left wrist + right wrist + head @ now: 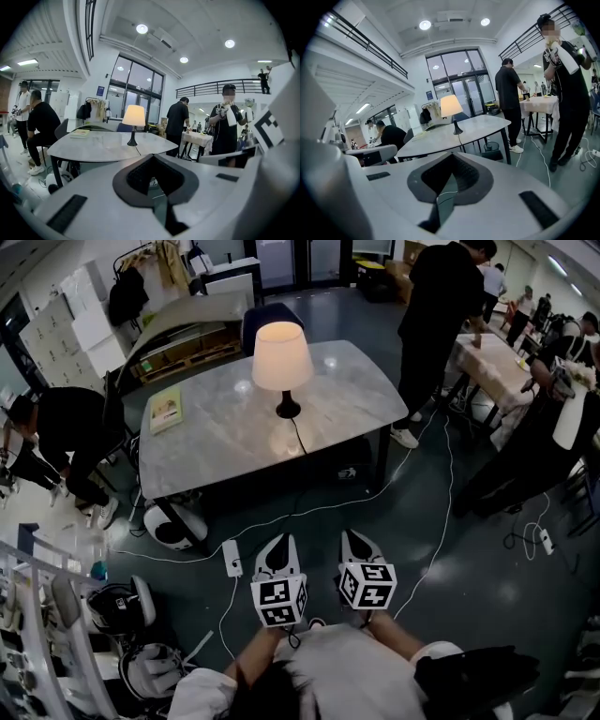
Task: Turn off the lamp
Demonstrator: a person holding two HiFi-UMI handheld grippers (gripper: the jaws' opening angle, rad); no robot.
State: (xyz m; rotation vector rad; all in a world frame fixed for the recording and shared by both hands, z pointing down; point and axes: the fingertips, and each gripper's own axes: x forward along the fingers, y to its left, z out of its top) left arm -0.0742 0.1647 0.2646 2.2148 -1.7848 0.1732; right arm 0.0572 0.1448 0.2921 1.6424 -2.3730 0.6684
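As it glows, lamp (281, 357) beyond left gripper (278, 542)

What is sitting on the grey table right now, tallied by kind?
Lamp, lit: 1
Book: 1
Total: 2

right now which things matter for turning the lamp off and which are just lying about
For the job: lit lamp; its black cord; the table under it.
Lying about: book at the table's left end; blue chair behind the table.
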